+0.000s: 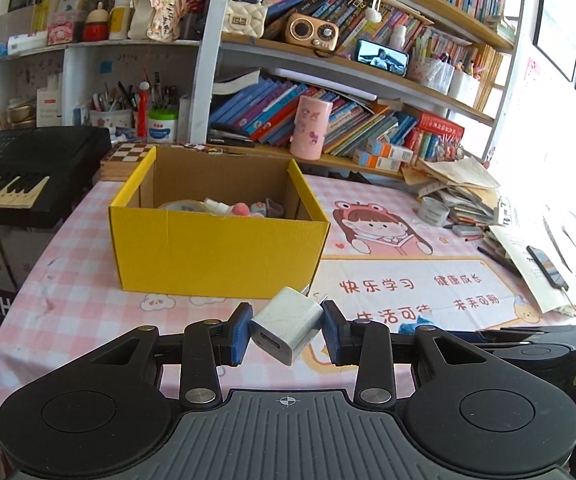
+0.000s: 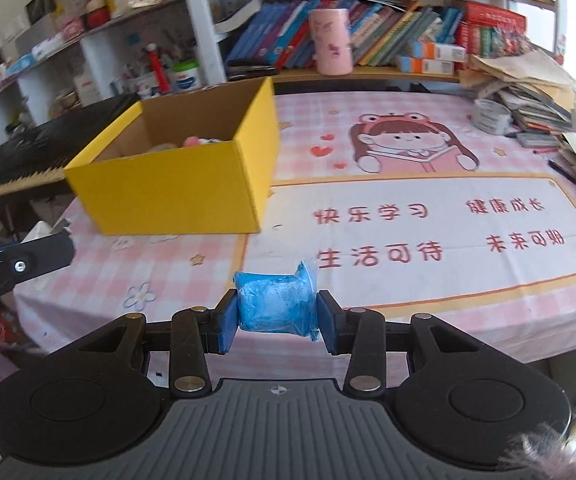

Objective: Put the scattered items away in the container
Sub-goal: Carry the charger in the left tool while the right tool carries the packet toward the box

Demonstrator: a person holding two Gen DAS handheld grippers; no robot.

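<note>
Left wrist view: the left gripper (image 1: 287, 330) has its 2 blue fingers (image 1: 239, 334) clamped on a white USB charger (image 1: 286, 329), which sits tilted between them, its port facing the camera and its prongs pointing toward the yellow box (image 1: 218, 254). The charger is held off the surface (image 1: 68, 296), just in front of the box's near right corner. The box stands open on the pink checked cloth, with a roll of tape and a few small pink and white items lying at its bottom.

Right wrist view: the right gripper (image 2: 276, 322) has its fingers (image 2: 226, 326) pressed on a blue plastic-wrapped packet (image 2: 275, 304), squeezed from both sides. This packet hangs above the cloth, in front of the box and to its right. A pink cup (image 2: 331, 42) stands on the shelf behind the box.
</note>
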